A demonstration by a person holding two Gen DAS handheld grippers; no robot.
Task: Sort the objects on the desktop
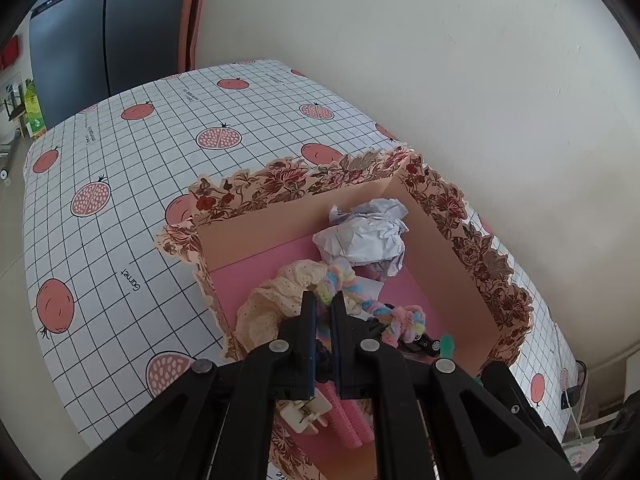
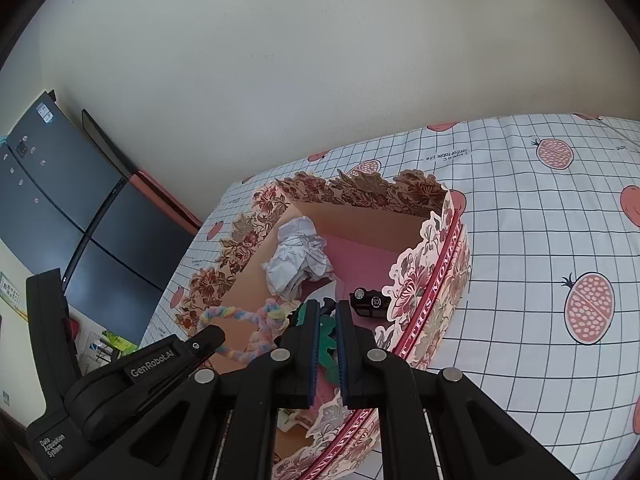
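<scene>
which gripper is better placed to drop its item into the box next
Left, marginally. The left gripper holds the rainbow scrunchie well inside the floral box; the right gripper holds its green item nearer the rim.

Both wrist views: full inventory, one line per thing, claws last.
box: 1, floral rim, pink floor, on the table
tablecloth: 1, white grid with pomegranates
crumpled paper: 1, white, far end of the box
rainbow plush loop: 1, pastel, pinched in the left claw
lace scrunchie: 1, cream, inside the box
toy car: 1, black, inside the box
green piece: 1, between the right claw's fingers
fridge: 1, dark
left claw: shut on the loop
right claw: shut on the green piece
</scene>
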